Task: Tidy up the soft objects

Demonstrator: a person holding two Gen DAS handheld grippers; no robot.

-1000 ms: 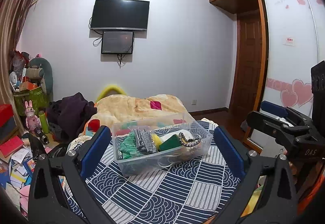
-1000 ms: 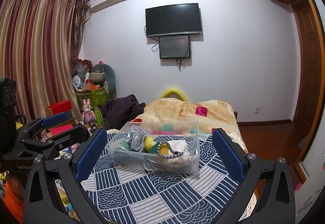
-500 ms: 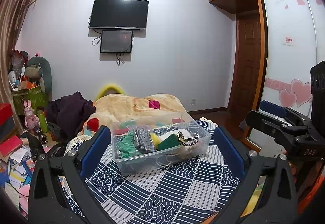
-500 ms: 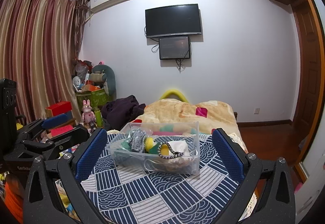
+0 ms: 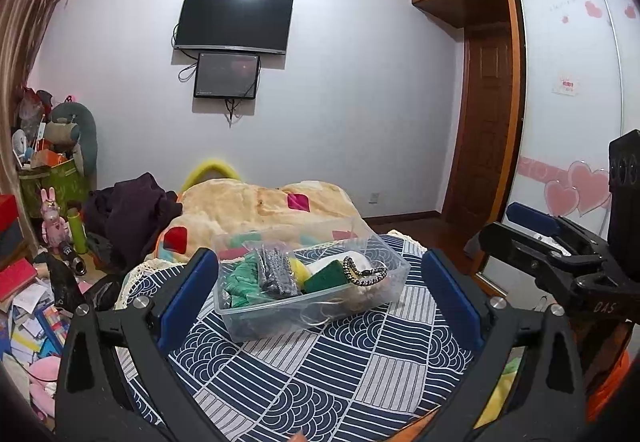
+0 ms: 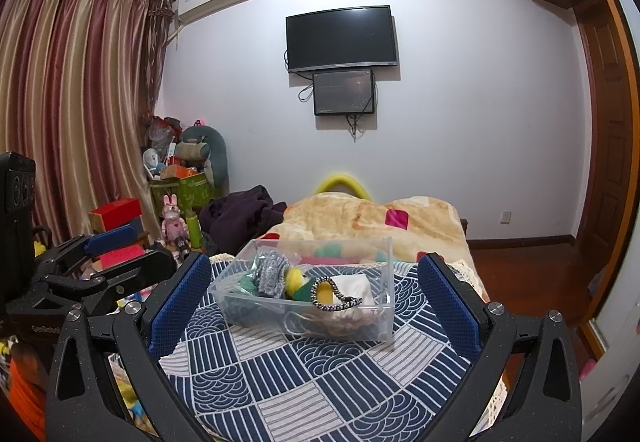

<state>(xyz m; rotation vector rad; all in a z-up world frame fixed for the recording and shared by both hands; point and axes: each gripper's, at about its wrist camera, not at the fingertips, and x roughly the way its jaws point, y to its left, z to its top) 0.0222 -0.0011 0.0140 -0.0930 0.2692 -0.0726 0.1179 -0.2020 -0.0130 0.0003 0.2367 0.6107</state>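
Observation:
A clear plastic bin [image 5: 384, 296] [image 6: 378, 328] stands on a blue and white patterned cloth [image 5: 320, 370] [image 6: 312, 370]. It holds soft things: a green cloth [image 5: 240, 280], a grey knit piece [image 5: 276, 272] [image 6: 272, 274], a yellow puff [image 6: 295, 277], a green sponge [image 5: 325, 279], a white cloth [image 6: 354, 286] and a black and white cord [image 5: 366, 274] [image 6: 334, 300]. My left gripper [image 5: 320, 282] is open and empty, short of the bin. My right gripper [image 6: 312, 290] is open and empty, also short of the bin.
A beige quilt [image 5: 264, 209] [image 6: 380, 217] lies behind the bin, with a dark garment [image 5: 132, 209] to its left. Toys, boxes and books [image 5: 36, 282] crowd the floor at left. A wardrobe with heart stickers [image 5: 576, 121] stands at right. Each gripper shows in the other's view [image 5: 552, 262] [image 6: 80, 274].
The left wrist view has shifted slightly, the bin sitting a little lower left in it. Both grippers stay open and empty.

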